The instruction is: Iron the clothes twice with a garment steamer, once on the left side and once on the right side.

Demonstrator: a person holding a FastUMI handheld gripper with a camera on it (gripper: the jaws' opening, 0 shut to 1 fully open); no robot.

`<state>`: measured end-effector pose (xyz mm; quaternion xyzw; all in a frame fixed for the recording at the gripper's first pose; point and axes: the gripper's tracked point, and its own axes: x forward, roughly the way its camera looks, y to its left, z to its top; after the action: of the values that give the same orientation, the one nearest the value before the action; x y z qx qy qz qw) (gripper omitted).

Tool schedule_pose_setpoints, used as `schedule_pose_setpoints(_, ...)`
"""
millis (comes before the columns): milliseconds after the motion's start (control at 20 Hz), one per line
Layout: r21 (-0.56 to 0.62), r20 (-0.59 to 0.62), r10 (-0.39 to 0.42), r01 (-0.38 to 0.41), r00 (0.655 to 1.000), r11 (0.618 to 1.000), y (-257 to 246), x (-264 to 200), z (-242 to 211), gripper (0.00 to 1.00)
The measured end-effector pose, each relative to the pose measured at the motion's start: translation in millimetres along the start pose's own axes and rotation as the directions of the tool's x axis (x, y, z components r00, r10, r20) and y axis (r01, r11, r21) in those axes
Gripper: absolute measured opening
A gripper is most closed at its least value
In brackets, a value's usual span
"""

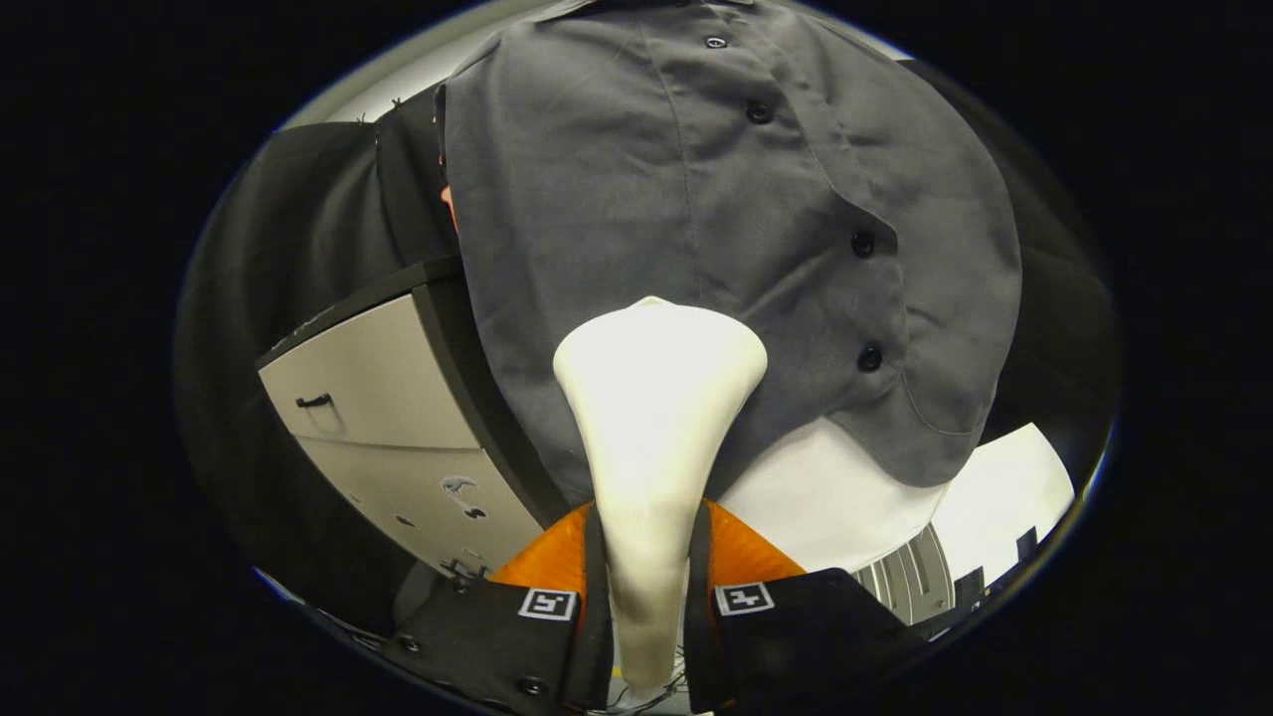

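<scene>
A grey button-up shirt [696, 229] hangs just ahead of me, its dark buttons running down the placket to the right of the steamer. My gripper [646, 577] is shut on the slim handle of a white garment steamer [651, 418]. The steamer's wide head rises between the fingers and lies against the lower left part of the shirt, left of the button line. The shirt's hem curves down on the right.
A pale cabinet [388, 438] with a dark top edge and a small handle stands to the left, close beside the shirt. A white surface [845, 507] lies below the hem. Dark cloth hangs behind on both sides.
</scene>
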<state>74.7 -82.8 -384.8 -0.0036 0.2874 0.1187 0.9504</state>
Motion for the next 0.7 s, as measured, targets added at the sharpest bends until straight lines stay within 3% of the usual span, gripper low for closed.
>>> schedule_pose_setpoints(350, 0.028, 0.027, 0.029, -0.030, 0.999, 0.999, 4.9, -42.7, 39.9, 0.36)
schedule_pose_setpoints(700, 0.007, 0.114, 0.049, -0.050, 0.992, 0.999, 2.8, -92.0, 130.2, 0.37)
